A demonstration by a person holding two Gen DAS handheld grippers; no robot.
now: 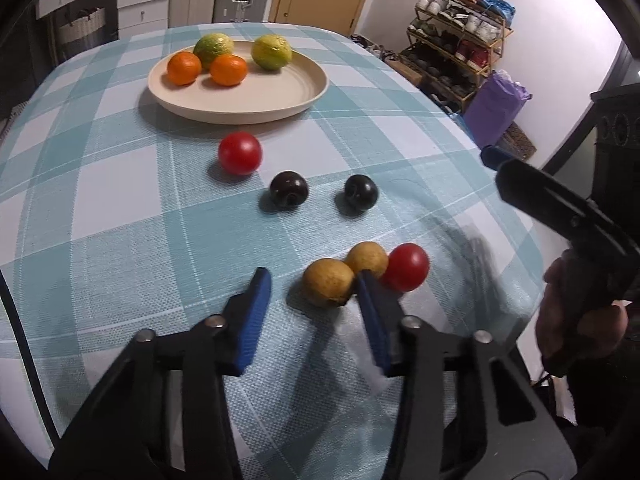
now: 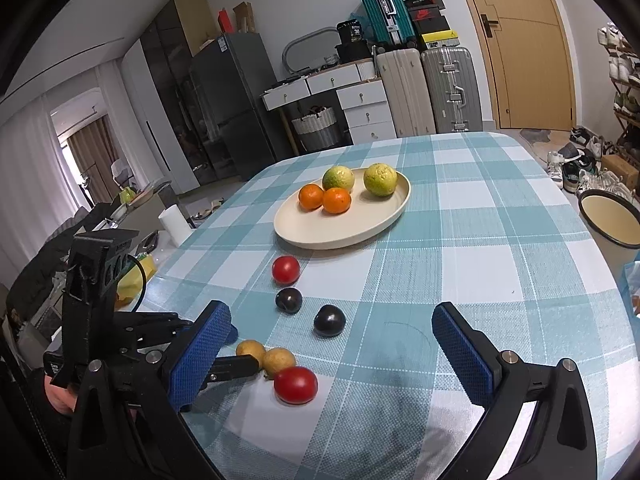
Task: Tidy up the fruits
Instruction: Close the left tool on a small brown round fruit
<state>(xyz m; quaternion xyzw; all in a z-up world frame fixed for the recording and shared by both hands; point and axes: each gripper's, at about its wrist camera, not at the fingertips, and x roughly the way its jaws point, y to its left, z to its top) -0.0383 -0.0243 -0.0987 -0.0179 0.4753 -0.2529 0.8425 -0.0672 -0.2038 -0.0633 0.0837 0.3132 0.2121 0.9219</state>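
**A:** Where is the fruit, and how much of it is there?

**B:** Ten pieces on a blue checked tablecloth. A cream plate at the far side holds two oranges and two green-yellow citrus. Six lie loose on the cloth: two red fruits, one just near of the plate and one close by; two dark plums side by side in the middle; and two yellow-brown fruits huddled against the near red one.

**A:** And the tools?

**B:** The left gripper points down over the nearer yellow-brown fruit, one pad on either side. The left pad stands clear of it. The right pad is blurred, so it may be touching. I judge it is lined up to pick that piece for the plate. The right gripper is spread wide, holds nothing, and hangs back to the right, likely to leave room.
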